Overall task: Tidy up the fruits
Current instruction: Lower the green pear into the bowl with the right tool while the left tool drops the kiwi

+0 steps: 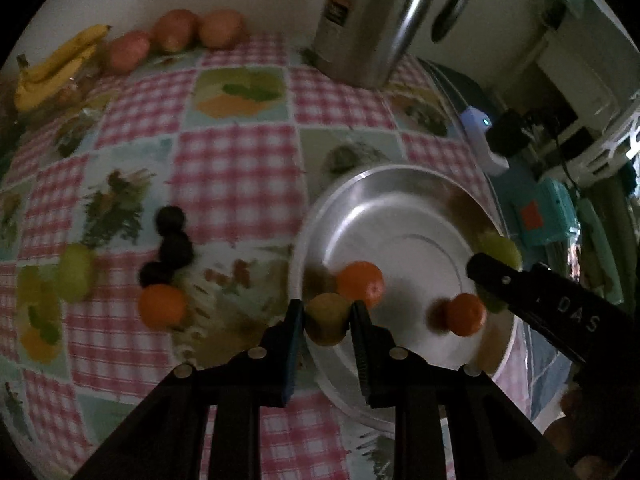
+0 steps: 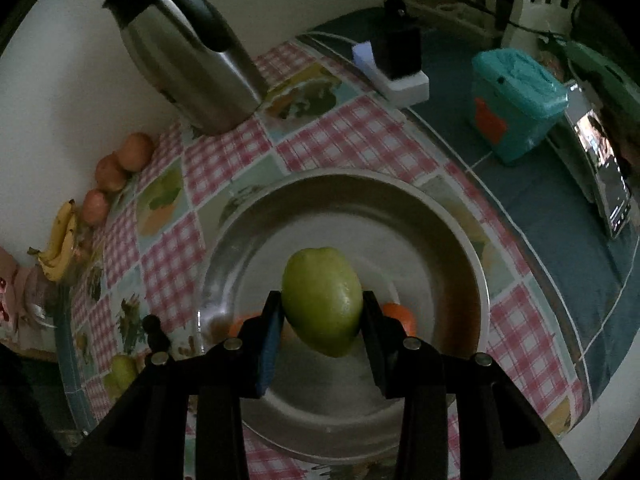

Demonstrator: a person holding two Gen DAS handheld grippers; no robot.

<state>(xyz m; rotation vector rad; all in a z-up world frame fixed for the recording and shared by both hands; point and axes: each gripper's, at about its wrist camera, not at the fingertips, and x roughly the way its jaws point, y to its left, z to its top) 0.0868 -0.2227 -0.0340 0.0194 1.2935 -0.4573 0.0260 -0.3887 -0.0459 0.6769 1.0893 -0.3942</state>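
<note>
Dimly lit: left gripper (image 1: pixel 326 316) clamps blurry small fruit (image 1: pixel 326 318); right gripper (image 2: pixel 322 312) pinches green fruit (image 2: pixel 322 300), hiding oranges (image 2: pixel 400 316).

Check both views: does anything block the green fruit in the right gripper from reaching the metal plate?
Nothing visible does. The green fruit hangs over bare plate; the two oranges lie nearer its rim.

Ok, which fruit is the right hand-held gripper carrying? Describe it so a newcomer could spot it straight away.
Find the big round metal bowl on the checked tablecloth, in front of the steel kettle. Above the bowl's middle, the right hand-held gripper clamps a green fruit. It is large, smooth and tapers to a point, unlike the small round oranges lying in the bowl.
</note>
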